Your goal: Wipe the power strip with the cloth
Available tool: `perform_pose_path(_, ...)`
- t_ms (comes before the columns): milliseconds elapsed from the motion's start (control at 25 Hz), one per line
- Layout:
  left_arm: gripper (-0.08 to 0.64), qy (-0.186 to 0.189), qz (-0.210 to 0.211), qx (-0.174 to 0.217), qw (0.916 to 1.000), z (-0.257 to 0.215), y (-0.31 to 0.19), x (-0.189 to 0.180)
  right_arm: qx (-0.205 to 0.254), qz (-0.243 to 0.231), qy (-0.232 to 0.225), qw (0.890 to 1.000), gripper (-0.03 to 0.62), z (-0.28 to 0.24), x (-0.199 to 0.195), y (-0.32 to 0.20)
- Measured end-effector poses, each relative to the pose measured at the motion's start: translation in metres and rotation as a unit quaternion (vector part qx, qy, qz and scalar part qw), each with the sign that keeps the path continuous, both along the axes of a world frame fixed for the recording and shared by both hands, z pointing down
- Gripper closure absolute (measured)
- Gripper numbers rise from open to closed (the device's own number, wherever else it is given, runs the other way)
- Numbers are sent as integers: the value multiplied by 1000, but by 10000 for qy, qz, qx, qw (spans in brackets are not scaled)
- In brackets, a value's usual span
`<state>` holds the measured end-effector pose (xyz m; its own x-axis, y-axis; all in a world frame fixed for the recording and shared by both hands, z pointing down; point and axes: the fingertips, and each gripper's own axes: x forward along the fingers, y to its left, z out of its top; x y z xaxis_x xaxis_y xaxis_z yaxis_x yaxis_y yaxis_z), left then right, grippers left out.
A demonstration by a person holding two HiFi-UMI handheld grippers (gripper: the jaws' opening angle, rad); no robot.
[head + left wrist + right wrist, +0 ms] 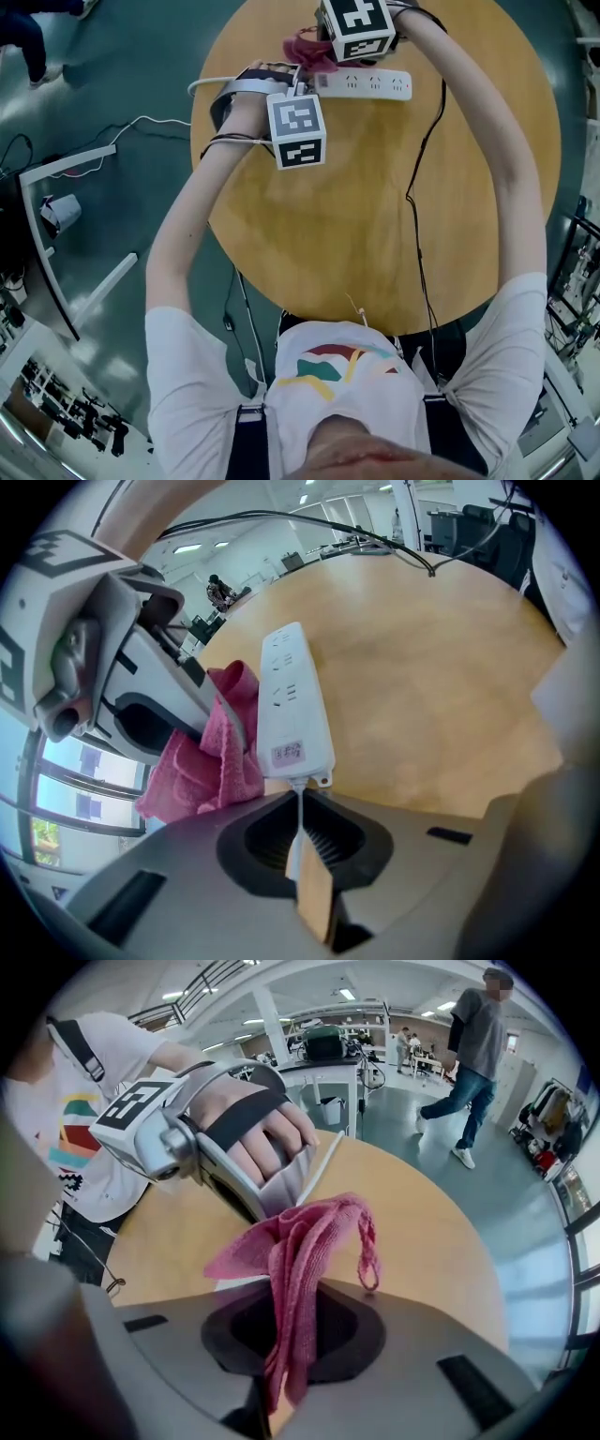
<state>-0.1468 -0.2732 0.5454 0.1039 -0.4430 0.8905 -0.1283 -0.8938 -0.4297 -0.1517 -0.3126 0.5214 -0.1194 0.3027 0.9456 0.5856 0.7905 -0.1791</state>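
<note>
A white power strip [367, 84] lies on the far part of the round wooden table [375, 216]. My left gripper [296, 89] is at the strip's left end, shut on its thin white cord [299, 803] just behind the strip's body [292, 700]. A pink cloth [305, 52] hangs from my right gripper [325, 49], which is shut on it; the cloth [298, 1260] bunches out from between the jaws. In the left gripper view the cloth [211, 752] rests against the strip's left side, with the right gripper [112, 667] above it.
The strip's white cable [211, 84] runs off the table's left edge to the floor. A black wire [417, 216] crosses the tabletop on the right. A person [473, 1044] walks in the background. White frames and a stool [61, 211] stand on the floor at left.
</note>
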Motion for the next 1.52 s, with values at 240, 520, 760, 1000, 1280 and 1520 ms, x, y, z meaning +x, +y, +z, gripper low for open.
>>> perform_pose_path(240,499,-26,-36,-15,10000,1,0,-3,-37,-8,-26,10000,553,-7,13,4)
perform_pose_path(520,499,-110,-79,-13,9999,-2,1,-2,104,242,105,9996,553,-11,57,-1)
perform_pose_path(760,499,-286,-107,-24,9995,2,2,-5,124,834,262,9961,554,-8,109,-10)
perform_pose_path(1000,499,-381,-81,-75,9992,2,3,-5,158,1277,400,9909,554,-6,154,-12)
perform_pose_path(1280,499,-434,-55,-111,9990,2,5,-5,220,1812,315,9827,554,-3,177,-10)
perform_pose_path(1520,499,-508,-86,-160,9985,1,6,-3,-362,5374,-587,8405,552,-17,182,-39)
